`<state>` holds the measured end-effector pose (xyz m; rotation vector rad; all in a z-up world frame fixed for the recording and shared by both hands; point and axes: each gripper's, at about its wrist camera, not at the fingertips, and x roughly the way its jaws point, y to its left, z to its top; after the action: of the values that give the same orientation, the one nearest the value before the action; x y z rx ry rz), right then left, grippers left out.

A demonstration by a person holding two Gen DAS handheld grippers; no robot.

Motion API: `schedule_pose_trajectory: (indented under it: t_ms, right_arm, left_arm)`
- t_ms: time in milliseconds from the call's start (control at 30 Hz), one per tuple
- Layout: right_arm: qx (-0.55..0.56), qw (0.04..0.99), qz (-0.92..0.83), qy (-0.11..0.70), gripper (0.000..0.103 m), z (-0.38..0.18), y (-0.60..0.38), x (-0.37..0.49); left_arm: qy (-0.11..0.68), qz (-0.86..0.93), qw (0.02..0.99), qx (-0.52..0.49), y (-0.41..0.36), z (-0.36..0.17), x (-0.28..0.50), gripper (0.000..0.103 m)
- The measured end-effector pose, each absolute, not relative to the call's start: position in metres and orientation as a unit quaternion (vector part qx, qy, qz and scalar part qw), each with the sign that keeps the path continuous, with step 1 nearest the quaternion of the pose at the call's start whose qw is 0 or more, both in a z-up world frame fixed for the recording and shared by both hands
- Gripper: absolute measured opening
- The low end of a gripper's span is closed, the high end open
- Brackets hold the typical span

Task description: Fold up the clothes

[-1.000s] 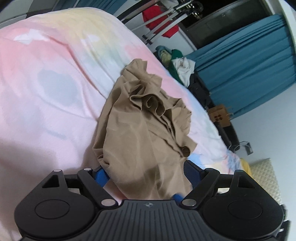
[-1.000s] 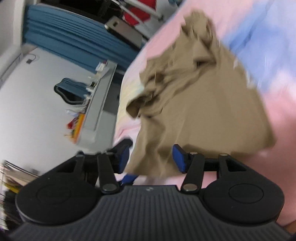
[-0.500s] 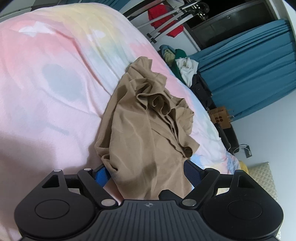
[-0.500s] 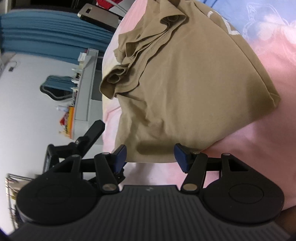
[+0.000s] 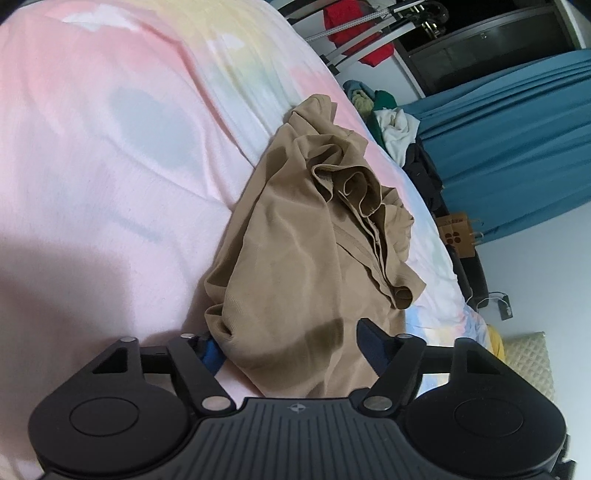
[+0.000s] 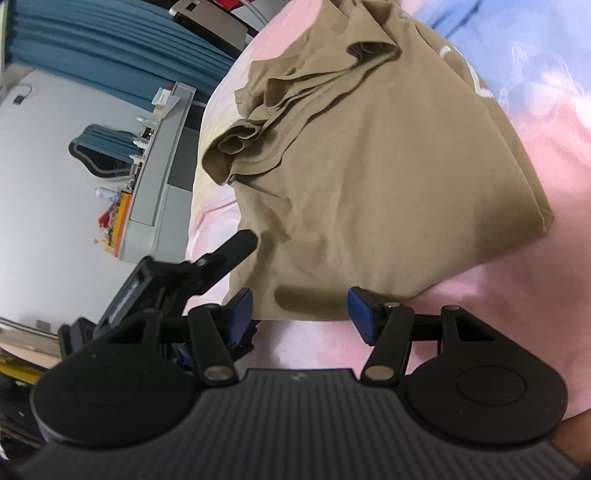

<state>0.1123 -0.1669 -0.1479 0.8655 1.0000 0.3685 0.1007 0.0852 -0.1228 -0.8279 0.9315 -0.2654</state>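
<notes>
A tan shirt (image 5: 295, 251) lies crumpled on a pastel tie-dye bed cover (image 5: 110, 166), its collar and sleeves bunched at the far end. My left gripper (image 5: 291, 349) straddles the shirt's near edge. Its jaws are closing with cloth between them, and the blue pads do not visibly press it. In the right wrist view the shirt (image 6: 369, 166) spreads wide. My right gripper (image 6: 300, 314) is open, with the shirt's near hem lying just between its blue pads. One black finger (image 6: 236, 245) of the left gripper shows at the shirt's left edge.
Blue curtains (image 5: 517, 129) hang beyond the bed. A clothes rack with a red garment (image 5: 354, 33) and a pile of clothes (image 5: 391, 122) stand at the bed's far side, near a cardboard box (image 5: 458, 236). A grey shelf unit (image 6: 159, 177) stands left of the bed.
The left gripper has sunk closer to the shirt and its jaws have narrowed. The right wrist view has steadied over the hem, and the left gripper has come into it.
</notes>
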Motion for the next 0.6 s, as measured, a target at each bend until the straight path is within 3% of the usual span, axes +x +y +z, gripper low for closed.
schedule_pose_trajectory:
  t_ms: [67, 233, 367, 467, 600]
  right_arm:
    - [0.381, 0.783, 0.171, 0.460, 0.059, -0.144, -0.164, 0.110]
    - [0.411, 0.771, 0.175, 0.455, 0.061, -0.147, -0.172, 0.104]
    - [0.514, 0.701, 0.196, 0.454, 0.062, -0.165, -0.184, 0.104]
    - [0.583, 0.639, 0.204, 0.457, 0.078, -0.182, -0.188, 0.103]
    - [0.626, 0.598, 0.201, 0.459, 0.080, -0.194, -0.187, 0.103]
  left_arm:
    - [0.431, -0.121, 0.806, -0.386, 0.085, -0.124, 0.102, 0.061]
    - [0.425, -0.109, 0.816, -0.375, 0.083, -0.123, 0.105, 0.023]
    - [0.408, -0.127, 0.821, -0.379, 0.081, -0.115, 0.105, 0.016]
    - [0.395, -0.140, 0.822, -0.384, 0.081, -0.108, 0.104, 0.015]
    - [0.382, -0.154, 0.819, -0.399, 0.085, -0.101, 0.102, 0.014]
